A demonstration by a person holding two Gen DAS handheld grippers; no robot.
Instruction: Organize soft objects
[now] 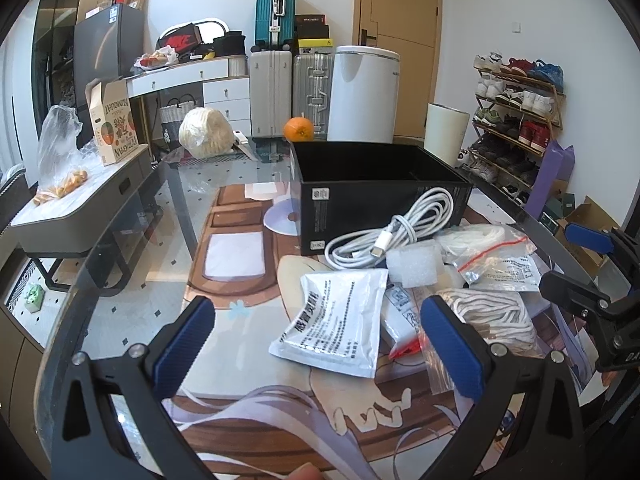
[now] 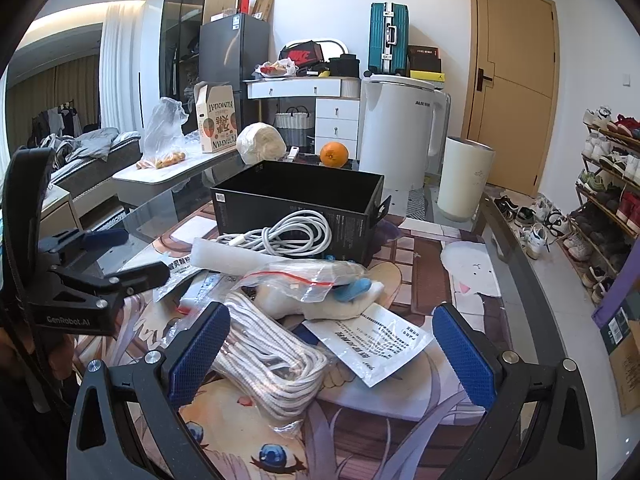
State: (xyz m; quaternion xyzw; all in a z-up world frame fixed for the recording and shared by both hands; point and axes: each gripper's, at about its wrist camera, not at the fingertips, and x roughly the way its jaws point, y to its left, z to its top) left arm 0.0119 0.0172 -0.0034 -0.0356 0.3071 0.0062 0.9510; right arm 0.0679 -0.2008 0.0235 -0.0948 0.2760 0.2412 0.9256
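Soft objects are all heaped on the glass table [image 1: 132, 312] just in front of the black box [image 2: 296, 196], none inside it yet as far as you can see. The pile holds a white charging cable [image 1: 400, 228] leaning on the box's front wall, a foam block [image 1: 414, 266], a white printed pouch [image 1: 336, 324], a zip bag with a red seal [image 2: 304, 284], and a bagged coil of white rope [image 2: 268, 356].

Your left gripper [image 1: 320, 344] is spread wide with nothing in it, hovering over the pouch. The right gripper [image 2: 326, 350] is equally wide and empty, straddling the rope coil and a second printed pouch [image 2: 376, 344].

Risks from here:
- Everything overlaps, so close on the rope and you'll likely pinch the loose bag film instead; it may slip or drag the zip bag along.
- The cable is only loosely looped. Grab one strand and it probably uncoils and snags on the box rim.
- The pouches lie flat on glass, which leaves the fingers little edge — expect them to skate sideways.
- Both grippers sit near each other over the same heap; moving together risks a clash.
- The box looks light — a push from a dragged item could shove it toward the orange [image 2: 334, 154] behind it.
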